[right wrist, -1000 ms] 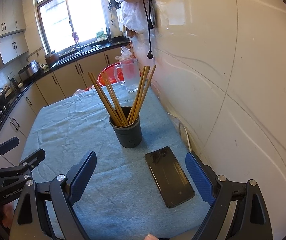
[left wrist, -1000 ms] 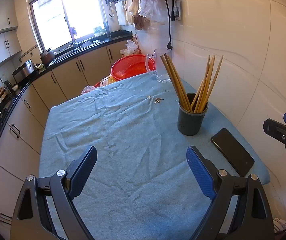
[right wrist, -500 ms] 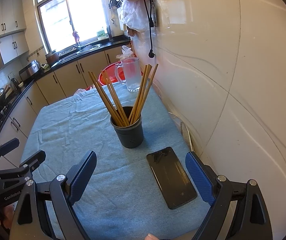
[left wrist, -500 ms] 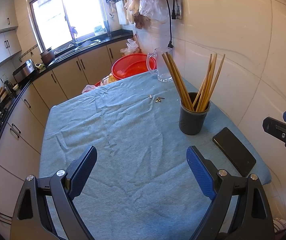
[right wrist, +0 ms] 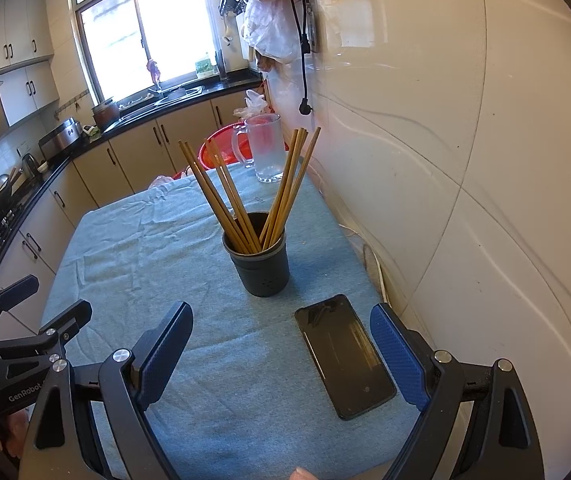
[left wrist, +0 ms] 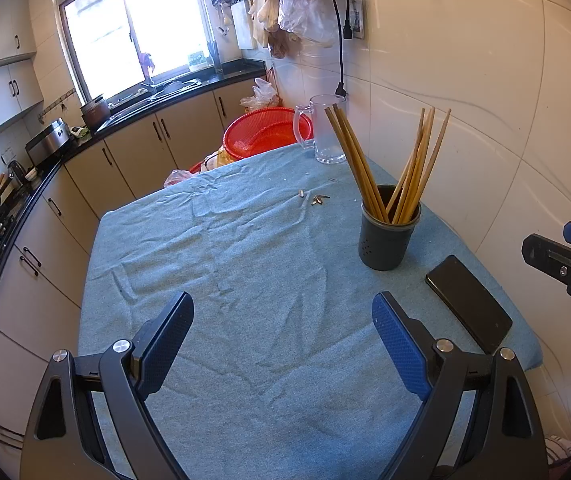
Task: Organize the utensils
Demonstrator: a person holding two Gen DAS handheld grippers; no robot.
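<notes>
A dark grey utensil cup (left wrist: 387,242) stands upright on the blue tablecloth (left wrist: 245,264) near the wall, with several wooden chopsticks (left wrist: 355,160) standing in it. It also shows in the right wrist view (right wrist: 263,268) with its chopsticks (right wrist: 221,200). My left gripper (left wrist: 283,338) is open and empty over the near part of the cloth. My right gripper (right wrist: 281,350) is open and empty, just short of the cup, and shows at the right edge of the left wrist view (left wrist: 565,258).
A black phone (right wrist: 343,354) lies flat on the cloth beside the cup, near the right gripper's right finger. A glass mug (left wrist: 325,128) stands at the far table edge, a red basket (left wrist: 263,136) behind it. Small bits (left wrist: 317,199) lie mid-table. White wall on the right.
Both grippers have drifted slightly; the cup and phone sit a little further right in the left view. Both grippers stay open and empty.
</notes>
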